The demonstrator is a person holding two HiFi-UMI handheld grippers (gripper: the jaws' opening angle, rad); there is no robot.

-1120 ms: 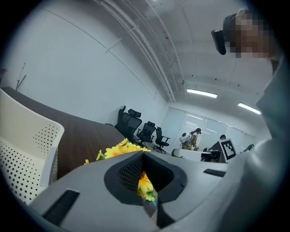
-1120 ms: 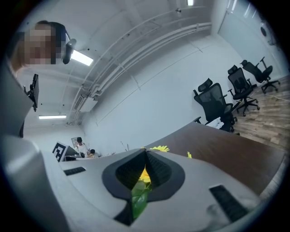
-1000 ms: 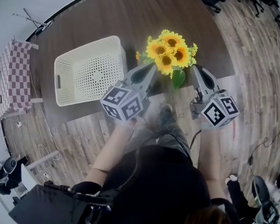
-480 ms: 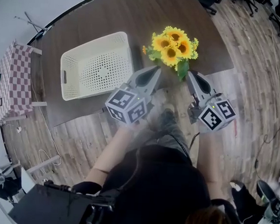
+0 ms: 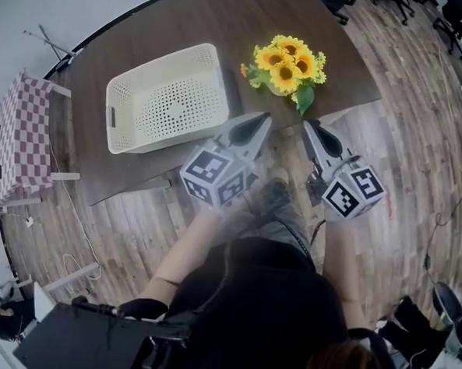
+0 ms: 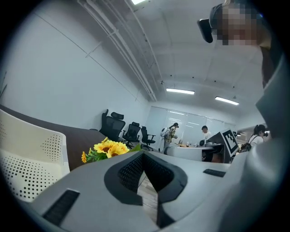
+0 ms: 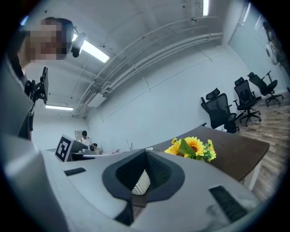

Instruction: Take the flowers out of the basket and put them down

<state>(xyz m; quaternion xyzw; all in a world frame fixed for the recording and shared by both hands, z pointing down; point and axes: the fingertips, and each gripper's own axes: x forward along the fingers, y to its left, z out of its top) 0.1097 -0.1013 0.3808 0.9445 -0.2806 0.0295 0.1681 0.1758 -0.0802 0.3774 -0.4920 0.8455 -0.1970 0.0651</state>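
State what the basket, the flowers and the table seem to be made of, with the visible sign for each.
Basket: likely moulded plastic, matt cream; regular punched holes. Flowers: probably artificial, fabric or plastic; very uniform bright petals, though unsure. Table: wood or wood-look laminate, dark brown; streaky grain.

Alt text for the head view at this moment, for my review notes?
Seen from above, a bunch of sunflowers sits on a dark wooden table, right of a white perforated basket. The left gripper and right gripper, both shut and empty, point toward the sunflowers from over the floor.
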